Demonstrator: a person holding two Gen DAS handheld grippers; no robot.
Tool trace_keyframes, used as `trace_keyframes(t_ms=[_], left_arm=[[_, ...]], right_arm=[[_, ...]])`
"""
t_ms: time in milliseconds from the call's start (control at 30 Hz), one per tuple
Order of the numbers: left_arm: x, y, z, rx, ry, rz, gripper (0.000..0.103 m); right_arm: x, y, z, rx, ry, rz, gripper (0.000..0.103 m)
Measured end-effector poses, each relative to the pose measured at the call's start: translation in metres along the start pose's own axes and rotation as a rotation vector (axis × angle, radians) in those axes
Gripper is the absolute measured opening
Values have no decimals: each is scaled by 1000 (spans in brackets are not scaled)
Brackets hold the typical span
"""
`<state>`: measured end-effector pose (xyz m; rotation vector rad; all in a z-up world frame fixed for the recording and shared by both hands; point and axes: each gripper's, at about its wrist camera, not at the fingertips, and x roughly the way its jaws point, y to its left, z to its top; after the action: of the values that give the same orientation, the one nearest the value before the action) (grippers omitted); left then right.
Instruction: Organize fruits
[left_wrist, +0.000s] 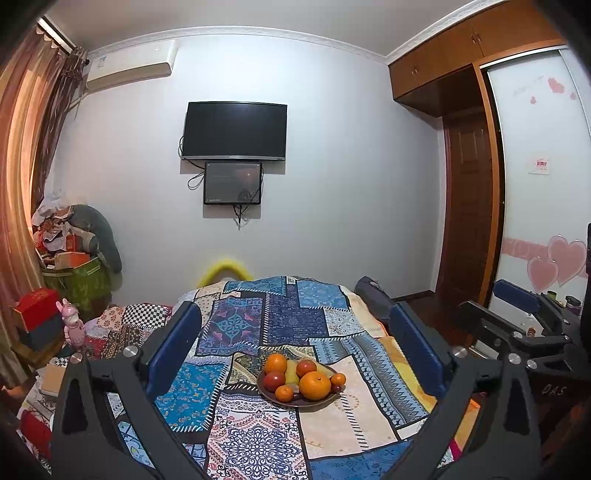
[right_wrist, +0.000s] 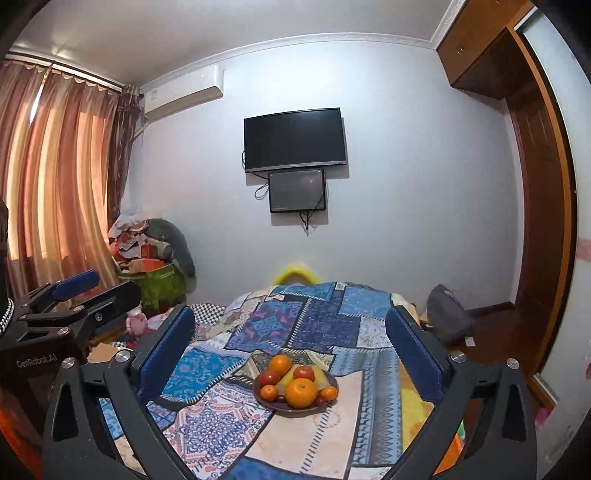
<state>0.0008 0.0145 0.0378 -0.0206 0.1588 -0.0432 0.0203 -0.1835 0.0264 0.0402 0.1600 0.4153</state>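
A dark round plate (left_wrist: 274, 399) sits on the patchwork cloth and holds several fruits. A large orange (left_wrist: 314, 385) is at the front, another orange (left_wrist: 275, 363) at the back, red apples (left_wrist: 306, 367) and yellow pieces between them. The plate (right_wrist: 274, 405) and front orange (right_wrist: 301, 393) also show in the right wrist view. My left gripper (left_wrist: 295, 325) is open and empty, held above and short of the plate. My right gripper (right_wrist: 291, 328) is open and empty, likewise short of the plate. It also shows at the right edge of the left wrist view (left_wrist: 491, 295).
The patchwork cloth (left_wrist: 258, 435) covers a raised surface. A pink toy figure (left_wrist: 74, 325) and boxes (left_wrist: 37, 314) stand at left, with a green bag (left_wrist: 83, 282) of clutter in the corner. A grey bag (right_wrist: 448, 314) lies at right by the wardrobe (left_wrist: 535, 166).
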Motion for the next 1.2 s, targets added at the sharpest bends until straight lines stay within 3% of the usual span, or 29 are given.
trace_keyframes(t_ms=[1200], left_arm=[[5,1,0,-31,22,-19,103]], right_arm=[[-3,1,5,-13,-1,-9,103]])
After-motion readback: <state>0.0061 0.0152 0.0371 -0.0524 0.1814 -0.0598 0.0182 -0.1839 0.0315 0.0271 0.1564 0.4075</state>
